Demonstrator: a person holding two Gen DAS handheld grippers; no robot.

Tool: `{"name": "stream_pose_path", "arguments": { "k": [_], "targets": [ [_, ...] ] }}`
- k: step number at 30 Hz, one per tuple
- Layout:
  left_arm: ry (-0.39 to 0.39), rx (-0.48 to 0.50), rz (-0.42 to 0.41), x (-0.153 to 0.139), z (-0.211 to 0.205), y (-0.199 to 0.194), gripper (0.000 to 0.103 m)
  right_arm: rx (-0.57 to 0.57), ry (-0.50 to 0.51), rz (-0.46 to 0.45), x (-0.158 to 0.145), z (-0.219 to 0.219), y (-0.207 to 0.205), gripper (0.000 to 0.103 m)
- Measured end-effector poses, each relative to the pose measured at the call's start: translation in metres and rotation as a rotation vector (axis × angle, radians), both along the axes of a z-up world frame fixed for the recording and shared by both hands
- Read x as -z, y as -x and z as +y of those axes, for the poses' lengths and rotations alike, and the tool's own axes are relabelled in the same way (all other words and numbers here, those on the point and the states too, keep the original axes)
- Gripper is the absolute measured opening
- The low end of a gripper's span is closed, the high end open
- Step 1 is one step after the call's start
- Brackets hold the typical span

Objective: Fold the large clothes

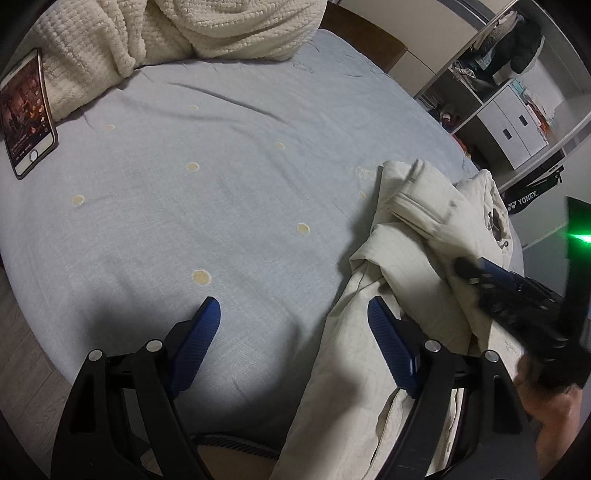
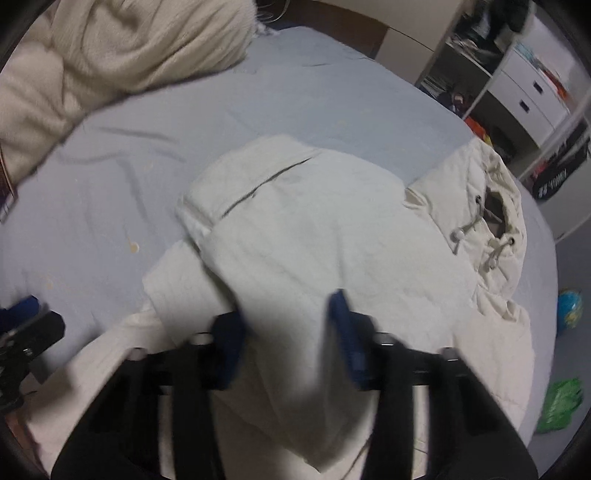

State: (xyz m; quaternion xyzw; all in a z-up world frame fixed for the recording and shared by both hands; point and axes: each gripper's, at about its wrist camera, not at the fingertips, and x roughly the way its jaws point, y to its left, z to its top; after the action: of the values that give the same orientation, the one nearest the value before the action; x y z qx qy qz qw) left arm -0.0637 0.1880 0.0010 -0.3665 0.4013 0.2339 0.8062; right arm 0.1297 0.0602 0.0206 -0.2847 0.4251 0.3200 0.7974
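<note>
A cream hooded jacket (image 2: pixel 332 229) lies partly folded on the light blue bed sheet (image 2: pixel 295 103), hood and drawcords at the right. In the left wrist view the jacket (image 1: pixel 413 229) lies bunched at the right. My left gripper (image 1: pixel 295 314) is open and empty above the sheet, its right finger at the jacket's edge. My right gripper (image 2: pixel 288 314) is open just above the jacket's front part, holding nothing; it also shows in the left wrist view (image 1: pixel 469 271) over the jacket. The right wrist view is blurred.
A cream knitted blanket (image 1: pixel 177 33) is piled at the head of the bed. A phone (image 1: pixel 27 114) with its screen lit lies at the far left on the sheet. Shelves and white drawers (image 1: pixel 517 122) stand beyond the right bed edge. A green bag (image 2: pixel 559 402) lies on the floor.
</note>
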Motion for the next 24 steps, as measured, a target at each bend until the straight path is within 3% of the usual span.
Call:
{"name": "stream_pose_path", "arguments": {
  "k": [3, 7, 11, 17, 19, 24],
  "targets": [
    [-0.007, 0.000, 0.000, -0.001, 0.000, 0.001, 0.078, 0.030, -0.066, -0.002, -0.020, -0.024, -0.011, 0.012],
    [-0.012, -0.001, 0.000, -0.002, -0.001, 0.001, 0.078, 0.125, -0.183, 0.019, -0.043, -0.073, -0.031, 0.011],
    [-0.022, 0.001, 0.004, -0.003, -0.003, 0.000, 0.078, 0.286, -0.375, 0.103, -0.051, -0.154, -0.054, 0.011],
    [-0.031, 0.008, 0.011, -0.004, -0.003, -0.001, 0.078, 0.565, -0.602, 0.281, -0.013, -0.272, -0.071, 0.011],
    [-0.043, 0.013, 0.017, -0.005, -0.005, -0.003, 0.078, 0.641, -0.610, 0.323, 0.007, -0.298, -0.069, 0.012],
    [-0.058, 0.027, 0.020, -0.006, -0.008, -0.004, 0.078, 0.709, -0.616, 0.417, 0.044, -0.332, -0.062, 0.015]
  ]
}}
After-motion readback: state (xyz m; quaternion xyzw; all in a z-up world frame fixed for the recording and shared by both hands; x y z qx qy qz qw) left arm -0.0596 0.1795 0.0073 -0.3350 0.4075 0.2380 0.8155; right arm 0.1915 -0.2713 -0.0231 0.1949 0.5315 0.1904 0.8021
